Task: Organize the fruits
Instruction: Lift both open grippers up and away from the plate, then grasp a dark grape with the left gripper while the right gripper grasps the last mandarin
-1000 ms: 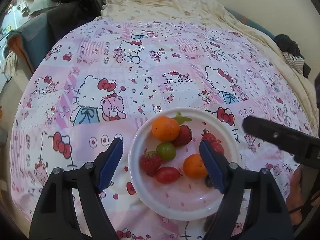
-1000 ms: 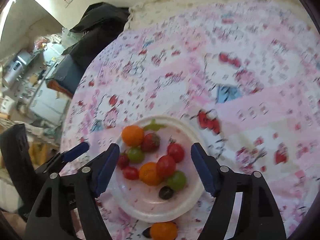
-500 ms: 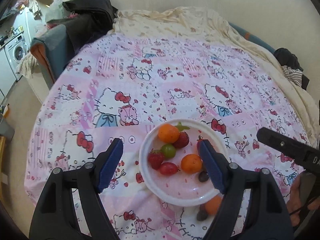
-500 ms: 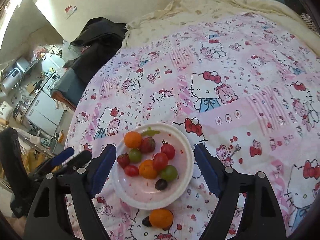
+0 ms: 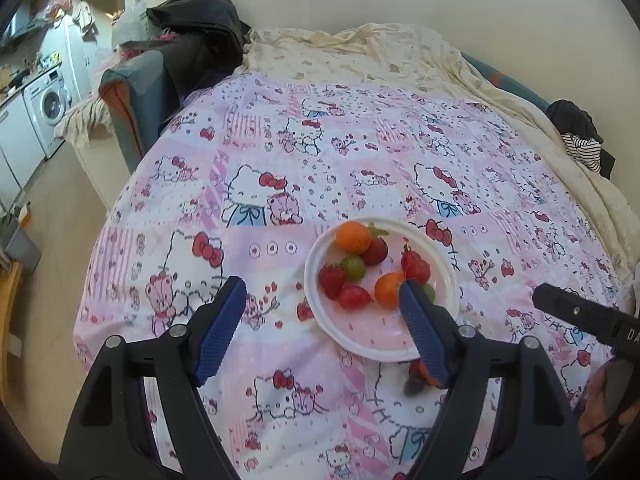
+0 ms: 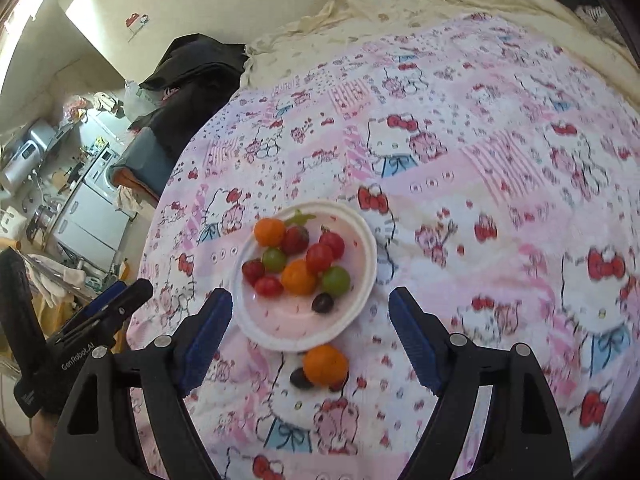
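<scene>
A white plate (image 6: 360, 300) (image 5: 376, 344) sits on the pink Hello Kitty bedspread (image 6: 480, 160). It holds several fruits: oranges (image 6: 270, 232), strawberries (image 6: 253, 271), red tomatoes (image 6: 320, 258), green grapes (image 6: 335, 280) and a dark grape (image 6: 322, 303). A loose orange (image 6: 325, 365) and a dark grape (image 6: 300, 378) lie on the spread just in front of the plate. My left gripper (image 5: 320, 324) is open and empty above the plate's left side. My right gripper (image 6: 310, 336) is open and empty above the plate's near edge.
A cream blanket (image 5: 360, 52) lies at the bed's far end. A dark chair with clothes (image 5: 160, 80) stands at the far left, a washing machine (image 5: 48, 104) beyond it. Striped clothing (image 5: 584, 148) lies at the right edge.
Both grippers have pulled back and risen, so the plate looks smaller and farther. The loose orange and dark grape in front of the plate have come into view. Both jaws stay open.
</scene>
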### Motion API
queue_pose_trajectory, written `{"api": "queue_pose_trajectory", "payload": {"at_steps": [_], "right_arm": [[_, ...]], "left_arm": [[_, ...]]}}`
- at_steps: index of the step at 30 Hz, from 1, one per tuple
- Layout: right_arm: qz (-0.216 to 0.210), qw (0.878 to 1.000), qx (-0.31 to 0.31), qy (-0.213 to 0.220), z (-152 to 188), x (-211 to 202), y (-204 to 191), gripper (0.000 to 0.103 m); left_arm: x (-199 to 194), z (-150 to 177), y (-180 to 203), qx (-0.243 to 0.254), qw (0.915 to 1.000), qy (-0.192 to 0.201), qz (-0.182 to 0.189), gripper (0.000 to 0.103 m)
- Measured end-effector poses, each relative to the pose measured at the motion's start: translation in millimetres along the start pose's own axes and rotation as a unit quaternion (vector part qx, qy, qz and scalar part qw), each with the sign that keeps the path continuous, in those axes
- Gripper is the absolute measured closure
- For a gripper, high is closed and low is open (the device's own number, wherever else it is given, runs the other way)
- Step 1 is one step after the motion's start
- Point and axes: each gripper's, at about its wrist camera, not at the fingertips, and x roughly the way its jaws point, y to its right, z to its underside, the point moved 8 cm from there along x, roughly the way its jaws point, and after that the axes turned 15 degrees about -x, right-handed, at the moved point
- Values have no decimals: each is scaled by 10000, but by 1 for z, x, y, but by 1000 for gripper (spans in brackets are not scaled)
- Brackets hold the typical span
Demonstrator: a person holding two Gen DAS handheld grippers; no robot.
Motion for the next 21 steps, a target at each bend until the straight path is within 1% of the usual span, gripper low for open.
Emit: {"api": "queue_pose_trajectory", "payload": {"at_steps": [6, 15, 18, 21], "right_arm": [[-41, 9995, 303, -97, 19, -3, 2, 20], [30, 9985, 509, -207, 38, -7, 4, 20], [125, 9982, 514, -300, 44, -5, 7, 20], [338, 9967, 578, -459, 50, -2, 15, 20]], "left_arm": [[0, 19, -7, -75, 9997, -236, -15, 27], [3, 45, -8, 71, 9985, -544, -82, 27], [3, 52, -10, 107, 9981, -593, -94, 27], [8, 61, -12, 150, 9971, -733, -144, 27]]}}
